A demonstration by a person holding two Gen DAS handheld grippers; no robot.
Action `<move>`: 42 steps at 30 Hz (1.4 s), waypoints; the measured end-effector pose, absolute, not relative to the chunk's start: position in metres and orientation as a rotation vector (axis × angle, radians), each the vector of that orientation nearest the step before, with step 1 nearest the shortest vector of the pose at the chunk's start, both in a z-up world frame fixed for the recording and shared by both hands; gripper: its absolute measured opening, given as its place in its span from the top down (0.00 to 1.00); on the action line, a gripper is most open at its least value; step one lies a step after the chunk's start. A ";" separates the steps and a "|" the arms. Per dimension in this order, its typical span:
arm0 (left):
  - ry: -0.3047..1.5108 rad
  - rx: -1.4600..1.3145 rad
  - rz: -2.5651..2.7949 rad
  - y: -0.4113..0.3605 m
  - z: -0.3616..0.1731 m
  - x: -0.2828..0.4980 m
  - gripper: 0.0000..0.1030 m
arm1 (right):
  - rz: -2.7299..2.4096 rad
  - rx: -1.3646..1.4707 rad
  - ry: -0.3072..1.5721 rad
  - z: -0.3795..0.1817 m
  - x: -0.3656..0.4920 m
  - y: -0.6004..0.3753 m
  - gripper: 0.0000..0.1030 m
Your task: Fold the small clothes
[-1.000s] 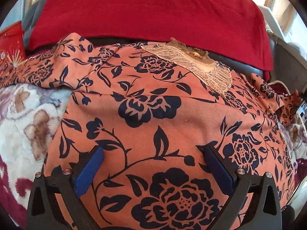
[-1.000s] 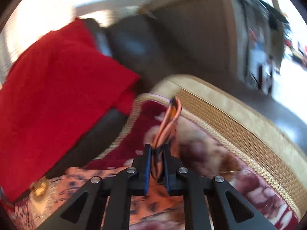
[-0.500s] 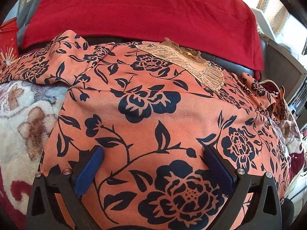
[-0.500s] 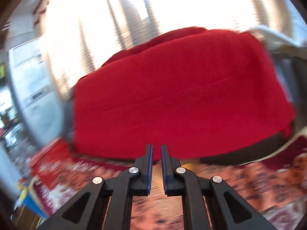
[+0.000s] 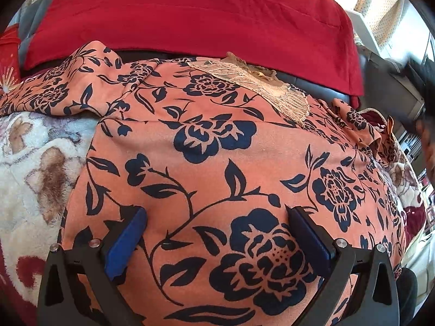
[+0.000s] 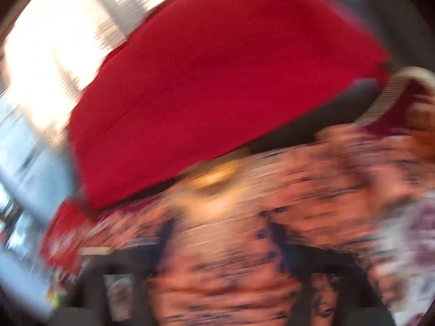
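Note:
An orange dress [image 5: 217, 146] printed with dark blue flowers lies spread on a sofa seat, its beige lace collar [image 5: 261, 87] toward the backrest. One sleeve [image 5: 68, 87] stretches to the left. My left gripper [image 5: 214, 217] hovers open just over the dress's near part, nothing between its blue pads [image 5: 127, 241]. The right wrist view is heavily blurred: my right gripper [image 6: 220, 231] hangs over the same dress [image 6: 312, 179], its jaws opening wide, with no cloth pinched between them.
A red cushion [image 5: 190, 13] covers the sofa back behind the dress. A fluffy white and maroon blanket [image 5: 32, 168] lies under the dress on the left and right. A woven seat edge [image 6: 391, 95] shows at the right.
The right gripper let go of the sleeve edge it pinched, swung from the sofa's right end over the dress and spread its jaws. The left gripper stayed put.

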State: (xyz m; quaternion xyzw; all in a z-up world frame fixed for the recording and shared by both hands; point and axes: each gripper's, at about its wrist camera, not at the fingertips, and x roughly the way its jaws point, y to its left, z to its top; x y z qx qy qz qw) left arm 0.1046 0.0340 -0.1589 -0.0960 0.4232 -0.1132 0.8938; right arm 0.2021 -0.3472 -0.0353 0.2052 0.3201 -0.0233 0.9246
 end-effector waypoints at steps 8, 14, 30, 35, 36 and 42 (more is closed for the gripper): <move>0.848 -0.194 -0.211 0.031 -0.161 0.106 0.00 | -0.466 -0.113 0.705 -0.080 0.192 -0.473 0.06; 0.825 -0.198 -0.201 0.031 -0.163 0.107 0.00 | -0.521 -0.320 0.717 -0.107 0.236 -0.481 0.08; 0.603 -0.137 -0.062 0.056 -0.082 0.083 0.00 | 0.147 0.251 0.499 0.083 0.260 -0.346 0.96; 0.594 -0.187 -0.061 0.088 -0.052 0.080 0.00 | 0.425 0.342 0.476 0.083 0.260 -0.230 0.95; 0.601 -0.198 -0.064 0.094 -0.049 0.084 0.00 | 0.450 0.366 0.488 0.073 0.264 -0.211 0.95; 0.746 -0.374 -0.175 0.112 -0.059 0.132 0.00 | 0.458 0.383 0.796 -0.043 0.317 -0.162 0.70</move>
